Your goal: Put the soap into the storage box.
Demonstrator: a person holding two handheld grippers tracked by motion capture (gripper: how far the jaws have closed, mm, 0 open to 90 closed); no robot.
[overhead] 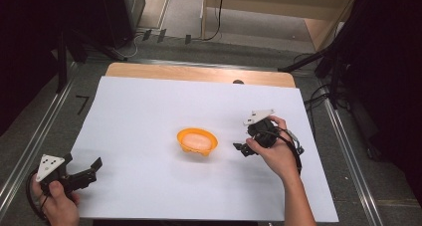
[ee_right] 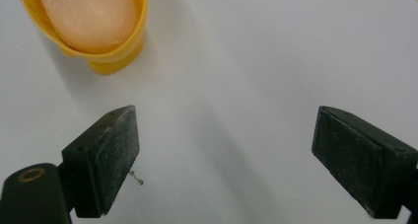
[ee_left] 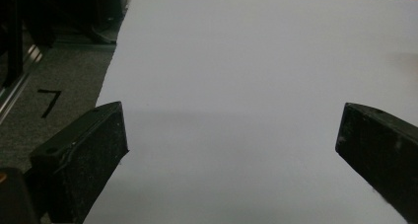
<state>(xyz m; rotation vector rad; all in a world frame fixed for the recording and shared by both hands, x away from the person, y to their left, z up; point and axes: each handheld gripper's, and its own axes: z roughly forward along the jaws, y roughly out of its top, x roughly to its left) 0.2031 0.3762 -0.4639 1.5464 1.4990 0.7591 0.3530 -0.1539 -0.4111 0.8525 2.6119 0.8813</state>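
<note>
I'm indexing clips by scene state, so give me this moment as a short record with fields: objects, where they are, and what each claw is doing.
surface: white sheet laid over a wooden table
main object: orange dish, near the sheet's middle
contents: a pale peach oval bar lying inside the dish
left claw: open, nothing between the jaws, at the sheet's near left corner
right claw: open, nothing between the jaws, beside the dish on its right, apart from it
contact: neither claw touches the dish

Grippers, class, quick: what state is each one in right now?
Left gripper: open, holding nothing.
Right gripper: open, holding nothing, beside the yellow dish.
</note>
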